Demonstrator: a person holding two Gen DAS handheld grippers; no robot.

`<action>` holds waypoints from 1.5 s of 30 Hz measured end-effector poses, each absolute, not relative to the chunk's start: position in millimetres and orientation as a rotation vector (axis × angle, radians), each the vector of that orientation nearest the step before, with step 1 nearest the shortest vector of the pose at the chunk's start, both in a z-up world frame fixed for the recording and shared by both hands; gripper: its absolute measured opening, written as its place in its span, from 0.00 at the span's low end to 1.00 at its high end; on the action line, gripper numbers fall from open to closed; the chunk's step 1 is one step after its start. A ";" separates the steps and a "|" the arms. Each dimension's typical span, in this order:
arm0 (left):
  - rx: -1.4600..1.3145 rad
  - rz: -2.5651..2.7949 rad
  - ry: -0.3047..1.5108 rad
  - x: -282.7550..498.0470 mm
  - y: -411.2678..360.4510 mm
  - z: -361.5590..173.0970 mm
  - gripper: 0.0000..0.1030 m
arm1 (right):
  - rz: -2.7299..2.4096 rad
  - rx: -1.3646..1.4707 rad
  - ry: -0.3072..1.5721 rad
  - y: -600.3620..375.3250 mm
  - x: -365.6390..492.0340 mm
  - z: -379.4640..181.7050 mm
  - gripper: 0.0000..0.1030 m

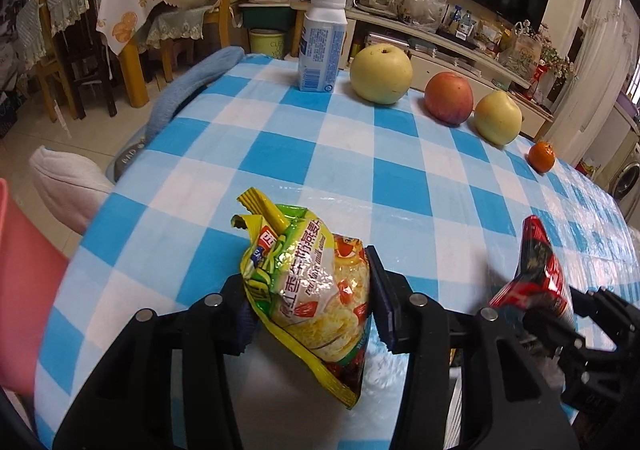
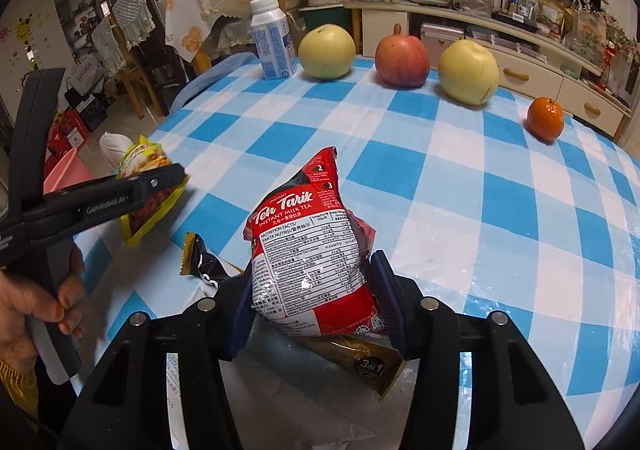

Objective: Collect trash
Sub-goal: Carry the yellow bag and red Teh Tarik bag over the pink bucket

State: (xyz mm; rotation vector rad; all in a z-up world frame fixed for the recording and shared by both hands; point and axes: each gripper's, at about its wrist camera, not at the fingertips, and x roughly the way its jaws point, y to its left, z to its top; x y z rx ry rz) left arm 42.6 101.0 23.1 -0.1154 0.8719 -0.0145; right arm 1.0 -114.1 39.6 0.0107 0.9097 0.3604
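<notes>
A yellow-green oatmeal packet (image 1: 296,250) is held above the blue checked tablecloth (image 1: 280,138), and my left gripper (image 1: 310,290) is shut on its sides. A red Teh Tarik milk-tea packet (image 2: 308,226) stands upright in my right gripper (image 2: 314,274), whose pads press on both its sides. Seen from the right wrist, the left gripper (image 2: 160,178) carries the oatmeal packet (image 2: 144,158) over the table's left edge, with a person's hand (image 2: 36,302) on its handle. A black-and-gold sachet (image 2: 200,258) and a gold 3-in-1 sachet (image 2: 360,362) lie on the cloth under the red packet.
Along the far edge stand a white milk bottle (image 1: 322,46), a pale pear (image 1: 380,74), a red apple (image 1: 448,98), a yellow pear (image 1: 498,122) and a small orange (image 1: 541,157). A pink bin (image 1: 24,290) sits left of the table. Chairs stand beyond.
</notes>
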 end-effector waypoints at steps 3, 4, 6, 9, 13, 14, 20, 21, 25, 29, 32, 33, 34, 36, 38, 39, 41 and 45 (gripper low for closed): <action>-0.103 -0.007 0.849 29.2 104.8 32.8 0.47 | 0.359 0.017 0.898 -114.3 -2.1 42.8 0.53; -0.098 -0.003 0.841 25.4 106.3 35.5 0.47 | 0.357 0.019 0.890 -114.2 -3.7 44.5 0.53; -0.086 0.005 0.823 17.1 109.4 42.5 0.47 | 0.355 0.022 0.878 -113.2 -6.5 46.9 0.53; -0.072 0.019 0.798 6.6 114.0 51.1 0.47 | 0.361 0.029 0.865 -111.2 -11.2 50.6 0.53; -0.055 0.035 0.767 -4.8 120.2 59.8 0.47 | 0.365 0.026 0.852 -106.7 -17.8 53.6 0.53; -0.049 0.038 0.760 -7.0 121.7 61.7 0.47 | 0.364 0.025 0.850 -105.3 -19.5 54.1 0.53; -0.019 0.075 0.708 -17.5 134.4 68.7 0.47 | 0.376 0.046 0.844 -96.9 -28.3 57.8 0.53; -0.013 0.086 0.700 -18.4 138.5 69.7 0.47 | 0.380 0.048 0.843 -94.6 -30.3 58.5 0.53; 0.004 0.114 0.686 -19.4 149.5 71.3 0.47 | 0.390 0.038 0.837 -83.3 -36.7 60.8 0.53; 0.007 0.136 0.679 -19.2 158.6 73.7 0.47 | 0.399 0.041 0.829 -72.8 -40.6 63.3 0.53; 0.005 0.153 0.669 -19.5 165.4 76.8 0.47 | 0.406 0.039 0.827 -64.1 -43.1 64.5 0.53; 0.007 0.159 0.662 -20.1 167.9 78.7 0.47 | 0.409 0.037 0.828 -61.9 -43.6 64.6 0.53; 0.012 0.164 0.657 -20.6 168.7 79.9 0.47 | 0.413 0.036 0.828 -59.2 -44.3 64.9 0.53; 0.026 0.176 0.645 -21.1 171.5 83.2 0.47 | 0.424 0.038 0.832 -52.5 -46.6 65.5 0.53; 0.028 0.182 0.638 -21.6 175.5 86.1 0.47 | 0.437 0.031 0.833 -44.6 -49.0 66.7 0.53; 0.030 0.187 0.635 -21.7 176.7 87.3 0.47 | 0.440 0.025 0.831 -41.4 -50.6 67.4 0.53; 0.040 0.205 0.626 -22.4 180.9 90.3 0.47 | 0.449 0.018 0.830 -33.5 -52.9 68.8 0.53; 0.033 0.229 0.611 -24.9 191.2 97.1 0.47 | 0.474 0.011 0.826 -16.5 -56.5 74.3 0.53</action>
